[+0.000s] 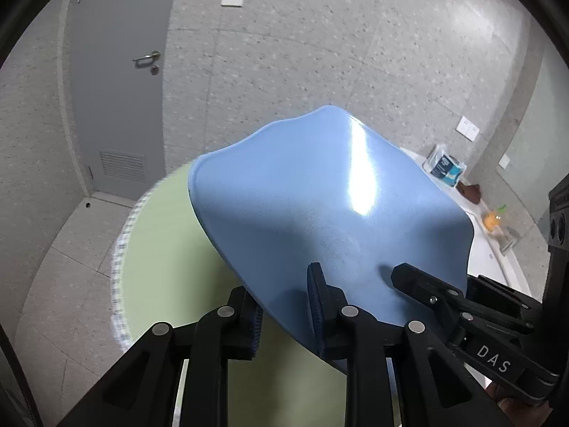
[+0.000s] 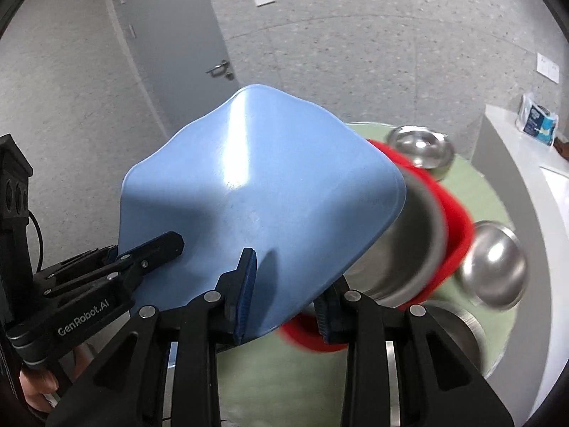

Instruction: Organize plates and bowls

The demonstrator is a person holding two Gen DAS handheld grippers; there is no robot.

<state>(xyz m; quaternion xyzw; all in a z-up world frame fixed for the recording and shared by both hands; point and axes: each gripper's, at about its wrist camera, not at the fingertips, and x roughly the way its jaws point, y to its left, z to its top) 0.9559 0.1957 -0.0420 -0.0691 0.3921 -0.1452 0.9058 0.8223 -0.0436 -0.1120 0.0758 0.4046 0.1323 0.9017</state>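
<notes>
Blue plate (image 1: 320, 213), tilted and lifted above the green table (image 1: 167, 249), is pinched at its near rim by both the left gripper (image 1: 284, 306) and the right gripper (image 2: 284, 284). Best kept level and moved slowly, clear of the red plate (image 2: 458, 227) and steel bowls (image 2: 494, 267) below.

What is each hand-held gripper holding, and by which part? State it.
Both grip the blue plate by its near rim: the left hand-held gripper and the right hand-held gripper, side by side, lifting it above the table.
</notes>
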